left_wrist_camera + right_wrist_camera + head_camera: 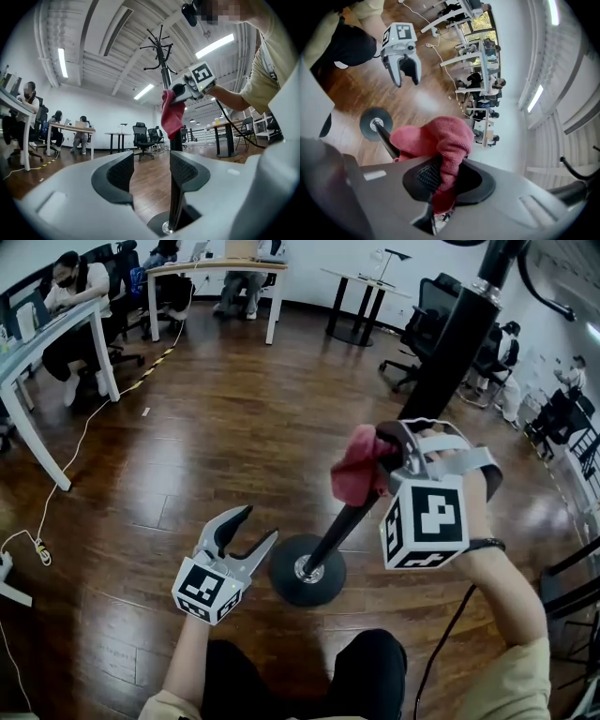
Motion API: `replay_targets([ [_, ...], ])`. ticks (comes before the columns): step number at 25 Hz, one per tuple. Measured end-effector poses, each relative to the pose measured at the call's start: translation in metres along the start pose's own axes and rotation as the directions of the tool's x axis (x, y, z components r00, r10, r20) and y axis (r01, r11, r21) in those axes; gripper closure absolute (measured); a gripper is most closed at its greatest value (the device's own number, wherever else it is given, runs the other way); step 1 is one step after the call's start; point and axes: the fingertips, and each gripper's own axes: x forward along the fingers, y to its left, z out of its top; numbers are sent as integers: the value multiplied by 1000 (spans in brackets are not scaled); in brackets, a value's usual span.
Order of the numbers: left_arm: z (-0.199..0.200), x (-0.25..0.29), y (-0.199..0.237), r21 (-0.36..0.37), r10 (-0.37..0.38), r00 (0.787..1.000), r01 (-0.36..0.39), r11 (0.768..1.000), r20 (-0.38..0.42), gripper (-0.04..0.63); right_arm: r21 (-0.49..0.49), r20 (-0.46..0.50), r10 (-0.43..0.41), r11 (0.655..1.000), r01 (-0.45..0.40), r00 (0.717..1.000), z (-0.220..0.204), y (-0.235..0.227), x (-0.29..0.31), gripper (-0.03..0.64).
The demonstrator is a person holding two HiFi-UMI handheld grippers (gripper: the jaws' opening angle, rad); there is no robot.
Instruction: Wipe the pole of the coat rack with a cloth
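Pole [450, 343] of the coat rack rises at a slant through the head view, from its round base [307, 570] on the wood floor [234, 409] up past the top edge. Nothing is bracing it. That looks like the biggest risk: the stand is tall and its foot small, so a firm sideways push high up during a wipe could rock or tip the whole rack.

The red cloth [359, 465] sits partway up the pole, lying against its left side as the head view shows it. Whether it wraps round the pole or only touches one face I cannot tell. If it only touches one face, a stroke would leave the far side unwiped.

The right gripper [440, 176] has its jaws clamped on a fold of the cloth. Most of the fabric is bunched out ahead of the jaws (a loose wad, not a flat pad). Drag along the pole could tug that fold free, or the wad could roll aside and let a hard jaw scrape the pole.

The left gripper [258, 526] hangs low, just beside the base and apart from it. Its jaws are spread with nothing between them, so it offers no steadying. Swung carelessly, it could knock the foot.
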Motion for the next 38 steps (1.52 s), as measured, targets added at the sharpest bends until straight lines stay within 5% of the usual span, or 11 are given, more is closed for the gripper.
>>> replay_targets([
  [8, -33, -11, 7, -16, 46, 995, -47, 999, -84, 362, -93, -96, 123, 987, -132, 988, 27, 133, 62, 575],
  [22, -113, -38, 31, -60, 159, 963, -176, 983, -217, 370, 9, -128, 392, 919, -395, 911, 82, 403, 172, 575],
  [28, -175, -60, 25, -92, 174, 932, -213, 973, -317, 379, 113, -60, 309, 947, -301, 949, 117, 492, 225, 574],
  [34, -199, -77, 10, -90, 183, 912, -231, 969, -367, 379, 291, -88, 80, 955, -51, 993, 137, 515, 270, 571],
  [38, -203, -87, 1, -69, 188, 904, -231, 971, -384, 379, 217, -164, 245, 954, -208, 955, 135, 571, 282, 568],
])
